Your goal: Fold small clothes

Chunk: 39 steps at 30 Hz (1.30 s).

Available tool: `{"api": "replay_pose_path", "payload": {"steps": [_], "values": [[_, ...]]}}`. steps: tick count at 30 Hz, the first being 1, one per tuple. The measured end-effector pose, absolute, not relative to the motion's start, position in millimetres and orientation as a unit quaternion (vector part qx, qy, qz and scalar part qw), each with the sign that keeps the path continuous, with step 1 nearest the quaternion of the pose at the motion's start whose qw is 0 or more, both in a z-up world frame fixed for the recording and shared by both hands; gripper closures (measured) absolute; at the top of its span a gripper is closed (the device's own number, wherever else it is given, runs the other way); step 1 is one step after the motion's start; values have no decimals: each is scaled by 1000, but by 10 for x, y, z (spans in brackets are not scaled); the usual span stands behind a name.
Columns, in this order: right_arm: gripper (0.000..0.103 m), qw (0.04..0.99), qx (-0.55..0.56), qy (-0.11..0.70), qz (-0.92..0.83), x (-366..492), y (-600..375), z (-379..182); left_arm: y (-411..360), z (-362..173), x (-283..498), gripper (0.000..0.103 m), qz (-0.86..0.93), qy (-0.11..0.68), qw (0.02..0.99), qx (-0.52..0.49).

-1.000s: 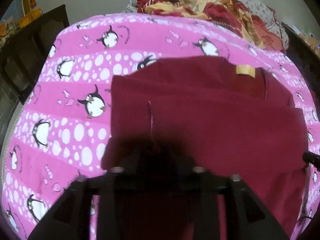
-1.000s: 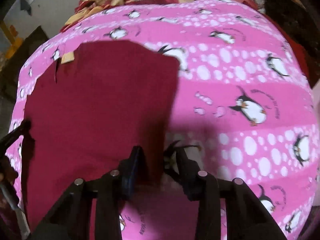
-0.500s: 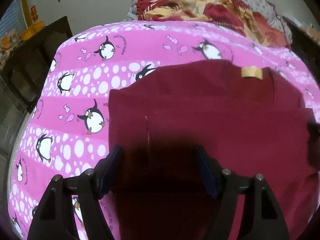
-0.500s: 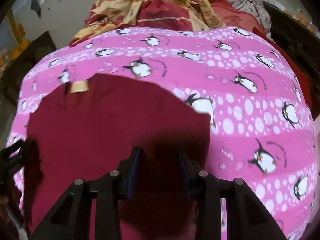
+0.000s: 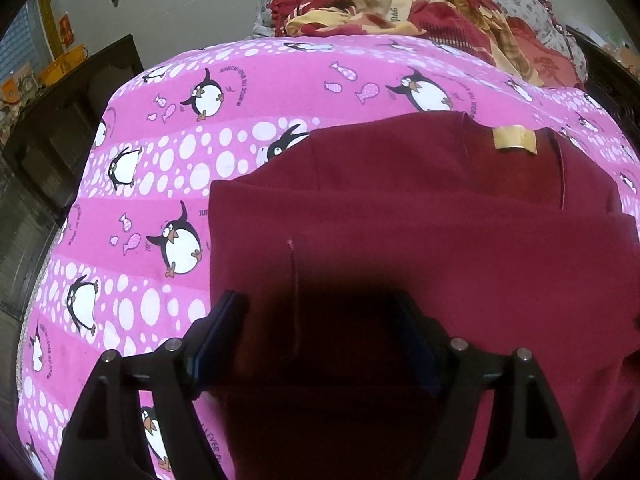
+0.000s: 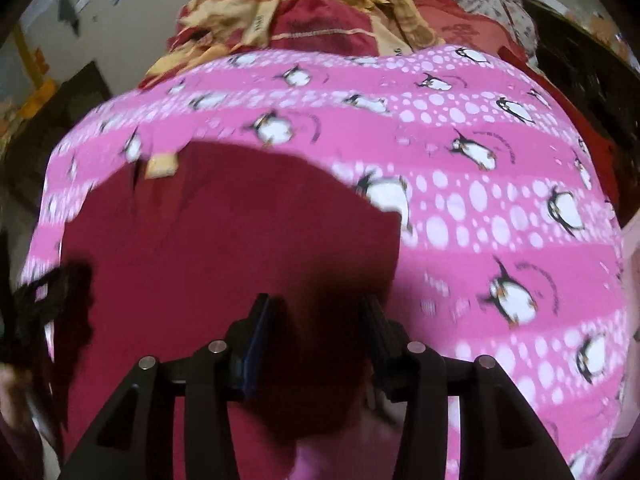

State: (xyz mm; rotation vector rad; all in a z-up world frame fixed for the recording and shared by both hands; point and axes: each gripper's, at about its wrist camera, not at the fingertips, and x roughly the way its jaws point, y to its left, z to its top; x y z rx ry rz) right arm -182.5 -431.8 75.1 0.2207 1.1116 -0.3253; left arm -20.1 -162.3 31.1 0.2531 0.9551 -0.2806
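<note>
Left gripper [image 5: 320, 332]: jaws spread wide, nothing clamped, poised over the near part of a maroon garment [image 5: 420, 232] with a dark shadow between the fingers [image 5: 224, 332]. Right gripper [image 6: 316, 332]: jaws likewise parted, somewhat narrower, empty, poised over the garment's near right portion [image 6: 224, 240]; contact with the cloth cannot be told in either view.

Garment lying flat on a pink penguin-print bedsheet [image 5: 160, 168], folded — an upper layer with a straight edge running across, collar end toward 12 o'clock. Tan neck label [image 5: 514, 140] at about 1 o'clock from the left gripper; same label [image 6: 162, 165] at about 11 o'clock from the right gripper. Thin stitched seam [image 5: 292, 280] running from the left gripper's shadow toward 12 o'clock. Garment's left edge just beside the left finger; its right edge ending close to 1 o'clock of the right gripper, bare sheet [image 6: 500, 208] beyond toward 3 o'clock.

Right wrist view motion-blurred. Dark shape at 9 o'clock of that view, at the garment's left edge — identity not clear.

Crumpled red-and-yellow blanket [image 5: 400, 8] heaped at 12 o'clock past the sheet's far edge, also seen from the right [image 6: 312, 12]. Dark wooden furniture [image 5: 60, 120] at 10 o'clock.
</note>
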Motion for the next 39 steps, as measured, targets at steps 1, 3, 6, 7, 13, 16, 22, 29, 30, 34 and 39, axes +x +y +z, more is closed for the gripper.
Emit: {"api": "replay_pose_path", "payload": {"steps": [1, 3, 6, 7, 13, 16, 22, 29, 30, 34, 39], "values": [[54, 821, 84, 541, -161, -1847, -4282, 684, -1625, 312, -204, 26, -134, 457, 871, 121], [54, 811, 67, 555, -171, -1881, -4277, 544, -1630, 314, -219, 26, -132, 455, 872, 122], [54, 809, 124, 550, -169, -1939, -4419, 506, -1624, 318, -250, 26, -130, 455, 872, 125], [54, 814, 129, 540, -171, -1969, -4431, 571, -1613, 337, -272, 26, -131, 456, 871, 125], [51, 836, 116, 511, -165, -2139, -4299, 755, -1463, 425, -405, 26, -132, 459, 871, 114], [48, 810, 110, 551, -166, -2086, -4278, 502, -1419, 441, -476, 26, -126, 461, 871, 115], [45, 824, 136, 527, -160, -2296, -4276, 773, -1177, 562, -714, 26, -133, 471, 868, 88], [32, 825, 147, 522, -155, -2970, -4145, 973, -835, 602, -1105, 22, -133, 471, 869, 68], [32, 823, 162, 523, -151, -3066, -4134, 954, -801, 596, -1156, 22, -134, 471, 869, 67], [32, 824, 215, 505, -144, -3456, -3987, 930, -702, 554, -1378, 22, -134, 477, 866, 69], [24, 819, 245, 500, -137, -3750, -3850, 904, -696, 622, -1667, 22, -153, 478, 862, 71]]}}
